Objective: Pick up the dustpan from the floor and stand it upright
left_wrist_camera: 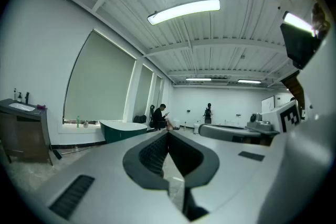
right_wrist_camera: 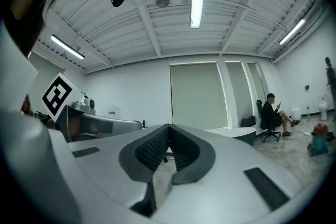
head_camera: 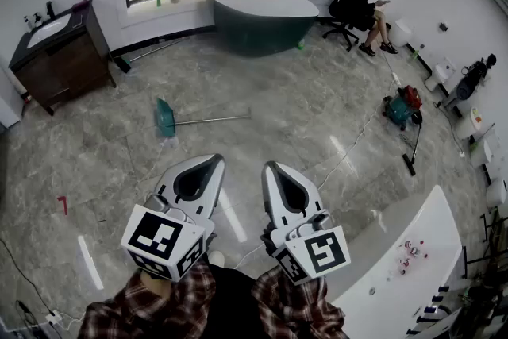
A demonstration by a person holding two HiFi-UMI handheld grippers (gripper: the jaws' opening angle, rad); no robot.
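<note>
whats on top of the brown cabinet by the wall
A white sink basin is set in the top of the brown cabinet, with a dark bottle beside it and a purplish item at one end. Its inside is hidden by the closed front.

A long-handled dustpan (head_camera: 166, 120) lies flat on a grey, marble-patterned floor (head_camera: 317, 107), not standing. Its scoop is teal green, small and roughly wedge-shaped, and sits at the left end in the head view. A thin, straight metal handle (head_camera: 214, 121), silver-grey in colour, runs from the scoop towards the right, resting level along the floor and almost horizontal across the view. The whole thing lies out in the open middle of the room, with bare floor on every side of it, between a dark wooden cabinet (head_camera: 67, 63) to the left and a teal bathtub (head_camera: 258, 32) farther back to the right, well apart from both.
</note>
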